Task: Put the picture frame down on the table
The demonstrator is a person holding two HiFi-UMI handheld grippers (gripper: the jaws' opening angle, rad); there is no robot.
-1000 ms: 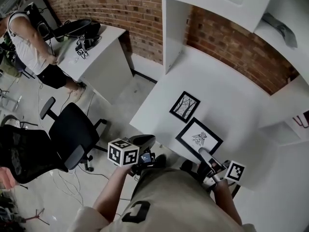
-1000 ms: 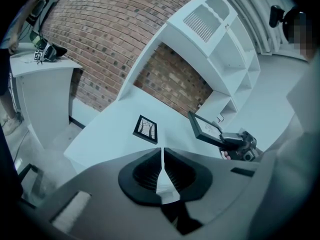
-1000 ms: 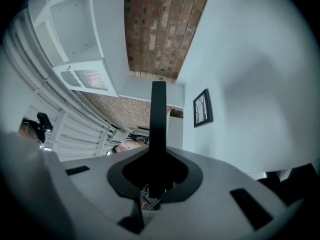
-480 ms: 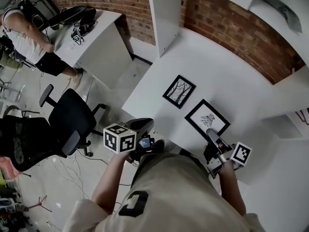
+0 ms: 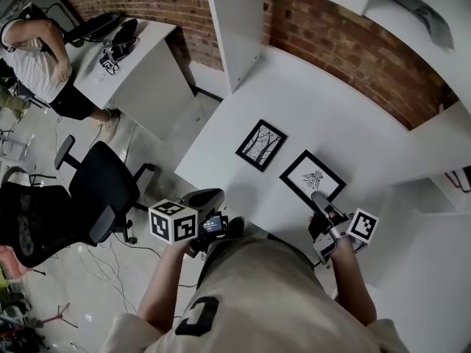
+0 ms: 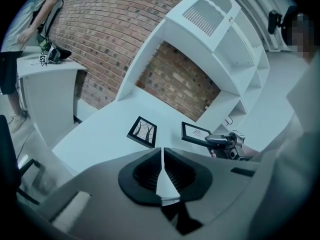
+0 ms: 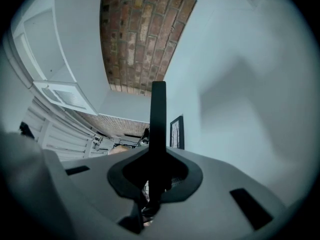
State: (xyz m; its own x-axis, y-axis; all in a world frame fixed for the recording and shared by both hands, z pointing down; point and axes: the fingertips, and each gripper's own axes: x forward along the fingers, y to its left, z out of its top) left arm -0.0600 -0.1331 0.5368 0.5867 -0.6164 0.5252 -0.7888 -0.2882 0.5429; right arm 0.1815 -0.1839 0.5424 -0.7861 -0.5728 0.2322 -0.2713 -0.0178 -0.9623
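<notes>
A black picture frame point(image 5: 312, 176) with a small drawing hangs low over the white table point(image 5: 324, 116) near its front edge, with my right gripper point(image 5: 319, 198) shut on its near edge. I cannot tell whether it touches the tabletop. In the right gripper view the frame point(image 7: 158, 115) shows edge-on as a thin black bar between the jaws of the right gripper point(image 7: 157, 159). The left gripper view shows the frame point(image 6: 196, 132) and the right gripper point(image 6: 220, 140). My left gripper point(image 5: 207, 197) is shut and empty off the table's front corner; its jaws meet at the left gripper point(image 6: 161, 160).
A second black frame point(image 5: 260, 144) with a tree drawing lies flat on the table to the left. White shelving point(image 5: 235, 28) and a brick wall point(image 5: 346, 46) stand behind. Office chairs point(image 5: 103, 190), another desk point(image 5: 136, 65) and a person point(image 5: 33, 57) are at the left.
My right gripper carried the frame farther onto the table and to the right of the tree frame, and lower. The left gripper has hardly shifted.
</notes>
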